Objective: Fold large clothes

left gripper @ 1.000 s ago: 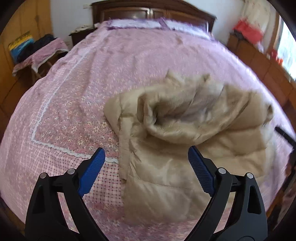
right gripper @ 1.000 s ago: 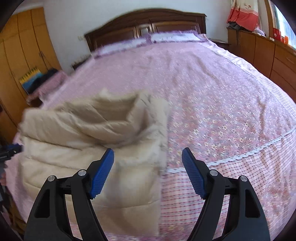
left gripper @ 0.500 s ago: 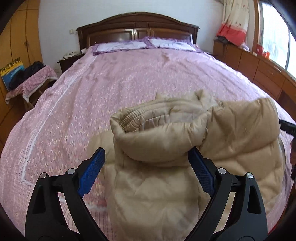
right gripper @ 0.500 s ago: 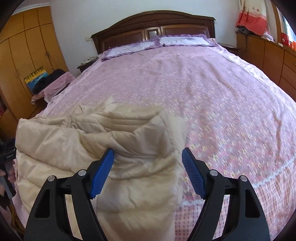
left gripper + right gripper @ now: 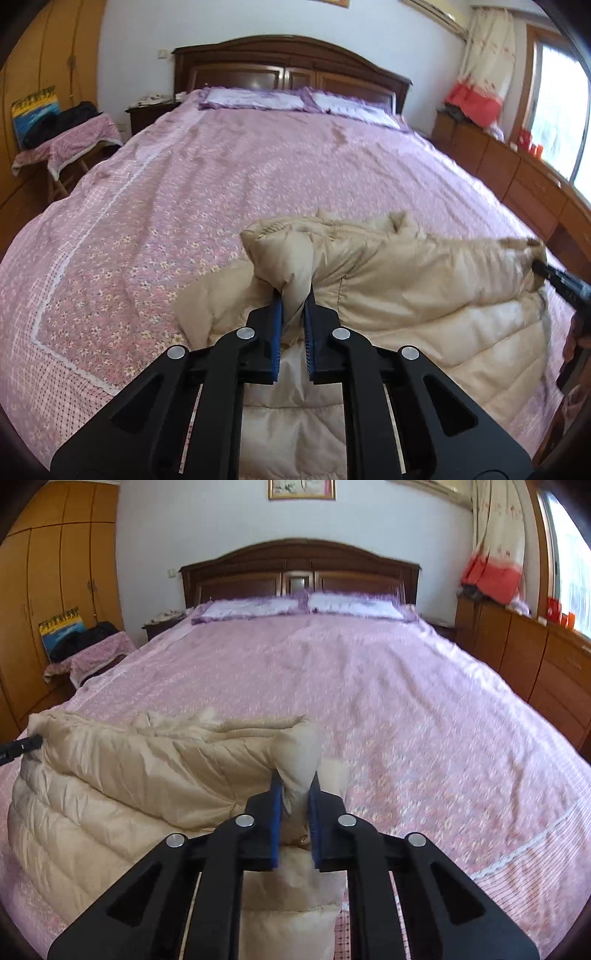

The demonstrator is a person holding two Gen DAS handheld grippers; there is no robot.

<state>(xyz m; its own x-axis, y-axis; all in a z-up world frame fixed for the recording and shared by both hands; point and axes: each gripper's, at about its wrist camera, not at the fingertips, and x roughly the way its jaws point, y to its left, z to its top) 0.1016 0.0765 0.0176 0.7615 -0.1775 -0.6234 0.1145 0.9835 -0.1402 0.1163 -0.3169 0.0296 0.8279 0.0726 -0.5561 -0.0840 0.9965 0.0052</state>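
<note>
Bedroom, white-walled, with honey-coloured wooden wardrobe at left and low wooden dresser under the window at right; dark carved wooden headboard; wide bed under a pink floral bedspread with two lilac-frilled pillows; beige quilted puffer jacket, bunched on the near end of the bed, its upper edge raised off the rest; left gripper, black with blue pads, jaws just closed and clenched on a fold of the jacket's left end; right gripper, likewise just closed, pinching a tuft at the right end. Handling note, as judgement: keep both pinches firm and level; carry the raised edge evenly so the slippery padding folds straight, not skewed.
</note>
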